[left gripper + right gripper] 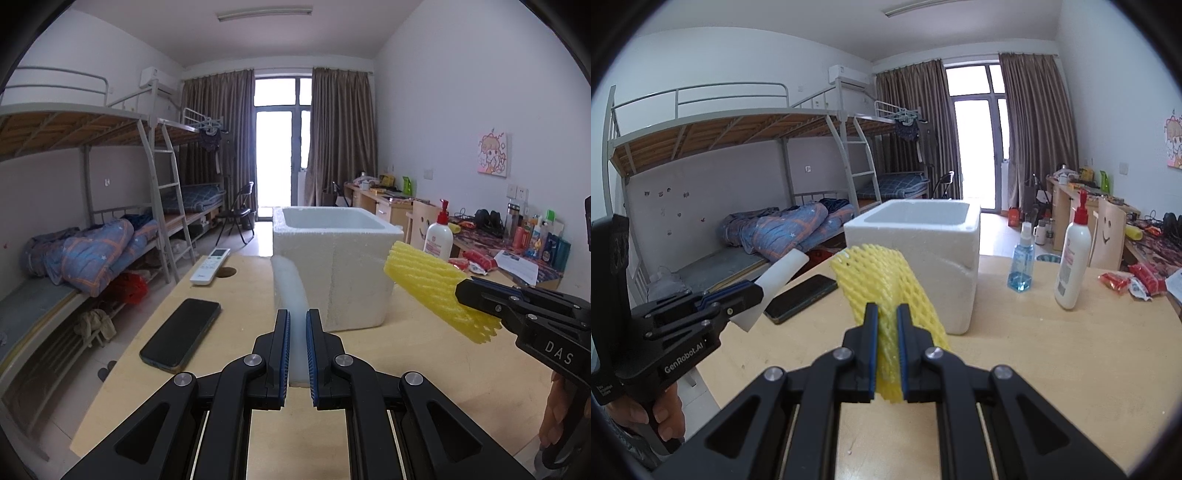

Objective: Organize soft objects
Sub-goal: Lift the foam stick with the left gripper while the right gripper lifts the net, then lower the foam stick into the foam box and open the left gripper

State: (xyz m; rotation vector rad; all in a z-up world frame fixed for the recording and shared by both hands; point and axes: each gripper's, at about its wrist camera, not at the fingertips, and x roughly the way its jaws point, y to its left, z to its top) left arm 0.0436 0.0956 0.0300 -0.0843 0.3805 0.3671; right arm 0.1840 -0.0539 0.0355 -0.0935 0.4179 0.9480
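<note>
Both grippers loaded, hovering just short of the foam box point(332, 258)

Left gripper point(295, 349) pinches the white foam strip point(290, 284) between its pads, strip poking forward toward the box; right gripper point(886, 349) squeezes the yellow foam net point(886, 284), also on the box's near side.
</note>
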